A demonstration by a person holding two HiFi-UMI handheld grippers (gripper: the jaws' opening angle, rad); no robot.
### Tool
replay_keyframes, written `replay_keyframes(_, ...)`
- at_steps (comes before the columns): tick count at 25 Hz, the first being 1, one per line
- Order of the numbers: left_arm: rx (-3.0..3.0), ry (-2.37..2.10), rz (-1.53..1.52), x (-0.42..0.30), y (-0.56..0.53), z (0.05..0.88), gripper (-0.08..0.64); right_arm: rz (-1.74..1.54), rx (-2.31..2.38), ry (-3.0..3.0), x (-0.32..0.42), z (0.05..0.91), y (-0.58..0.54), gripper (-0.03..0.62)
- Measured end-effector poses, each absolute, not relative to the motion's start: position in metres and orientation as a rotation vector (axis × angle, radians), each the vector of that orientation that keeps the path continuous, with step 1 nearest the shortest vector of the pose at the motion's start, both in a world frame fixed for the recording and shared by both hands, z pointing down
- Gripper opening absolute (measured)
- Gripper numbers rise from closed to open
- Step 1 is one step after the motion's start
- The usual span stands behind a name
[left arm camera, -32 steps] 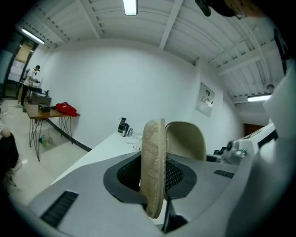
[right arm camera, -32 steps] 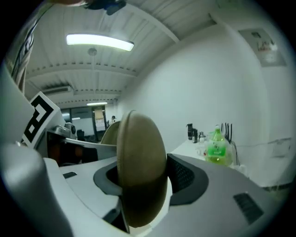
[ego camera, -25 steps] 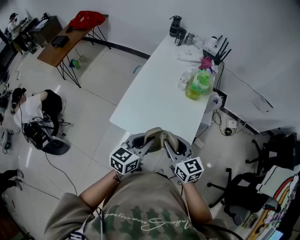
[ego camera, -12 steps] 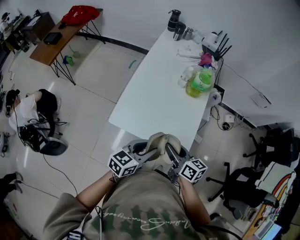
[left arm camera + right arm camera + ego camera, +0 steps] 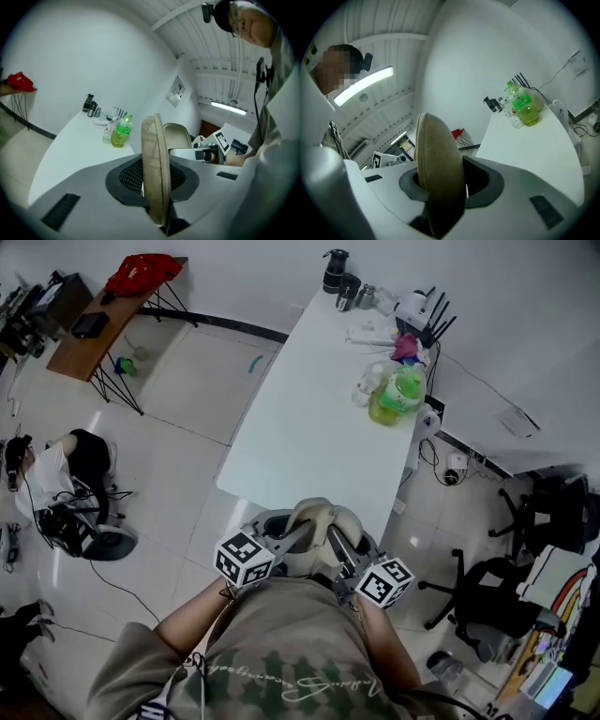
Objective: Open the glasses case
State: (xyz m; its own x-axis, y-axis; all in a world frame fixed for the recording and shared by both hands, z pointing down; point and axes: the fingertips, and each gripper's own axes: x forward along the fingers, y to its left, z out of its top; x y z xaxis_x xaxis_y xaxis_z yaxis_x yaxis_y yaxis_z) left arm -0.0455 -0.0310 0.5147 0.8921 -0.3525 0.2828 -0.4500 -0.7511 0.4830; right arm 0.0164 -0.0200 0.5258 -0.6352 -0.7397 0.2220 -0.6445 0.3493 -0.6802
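Note:
I hold a tan fabric glasses case [image 5: 323,519] in the air between both grippers, just off the near end of the white table [image 5: 309,427]. My left gripper [image 5: 300,532] is shut on the half with the zipper edge [image 5: 157,159]; its jaws have just been closing with that half between them. The right gripper [image 5: 337,540] is shut on the other, rounded half [image 5: 438,159]. The two halves stand spread apart, hinged at the far side. In the left gripper view the second half [image 5: 178,136] and the right gripper's marker cube [image 5: 220,140] show behind the first.
At the table's far end stand a green bottle [image 5: 398,395], small clear bottles [image 5: 366,390], dark cups [image 5: 336,273] and a router [image 5: 417,307]. An office chair [image 5: 487,615] is at the right. A person [image 5: 66,474] sits on the floor at the left, near a wooden bench [image 5: 94,329].
Both grippers have sunk a little toward my chest with the case still held. The right gripper's marker cube has rolled. The table has shifted slightly up the picture.

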Motion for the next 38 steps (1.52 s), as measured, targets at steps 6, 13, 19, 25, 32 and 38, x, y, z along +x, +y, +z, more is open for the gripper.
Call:
replay_keyframes(6, 2.444, -0.437, 0.227, -0.058, -0.027, 0.511, 0.06, -1.07, -1.208, 2.484, 0.017, 0.511, -0.018, 0.144)
replay_keyframes(13, 2.617, -0.249, 0.296, -0.054, -0.004, 0.514, 0.069, -1.188, -1.121, 2.422, 0.02, 0.517, -0.014, 0.071)
replay_keyframes(19, 2.483, -0.297, 0.23, -0.068, 0.003, 0.527, 0.067, -1.274, -1.074, 2.232, 0.022, 0.51, -0.023, 0.071)
replay_keyframes(25, 2.126, 0.206, -0.072, -0.07, 0.022, 0.483, 0.038, -1.319, -0.542, 2.125, 0.0, 0.467, -0.014, 0.071)
replay_keyframes(32, 1.97, 0.492, -0.233, -0.07, 0.035, 0.447, 0.034, -1.221, -0.228, 2.024, -0.007, 0.435, -0.008, 0.071)
replay_keyframes(38, 2.313, -0.209, 0.006, -0.074, -0.05, 0.535, 0.084, -1.319, -0.965, 2.114, 0.039, 0.542, -0.064, 0.069)
